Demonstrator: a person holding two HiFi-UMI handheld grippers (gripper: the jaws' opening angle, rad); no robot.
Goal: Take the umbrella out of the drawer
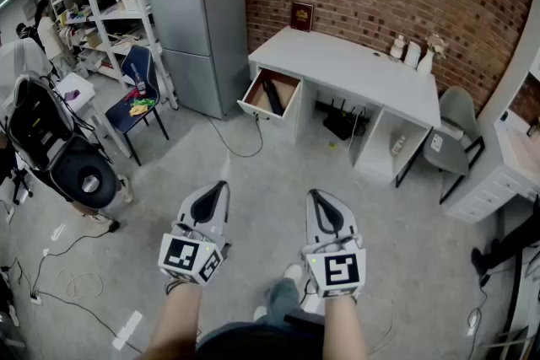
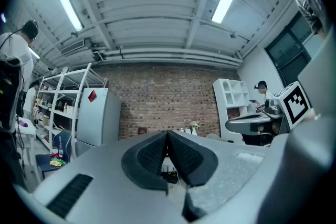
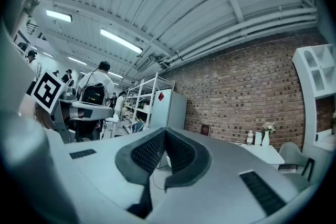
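A white desk (image 1: 354,67) stands against the brick wall, its left drawer (image 1: 270,94) pulled open. A dark folded umbrella (image 1: 273,94) lies inside the drawer. My left gripper (image 1: 221,185) and right gripper (image 1: 315,194) hover side by side over the concrete floor, well short of the desk. Both point level toward the wall. Each has its jaws pressed together with nothing between them, as the left gripper view (image 2: 167,136) and the right gripper view (image 3: 164,132) show.
A grey fridge (image 1: 198,21) stands left of the desk, with metal shelving (image 1: 93,4) beyond it. A blue chair (image 1: 135,101) and a black stroller (image 1: 55,143) sit at the left. A grey chair (image 1: 460,131) stands right of the desk. Cables (image 1: 232,143) trail across the floor.
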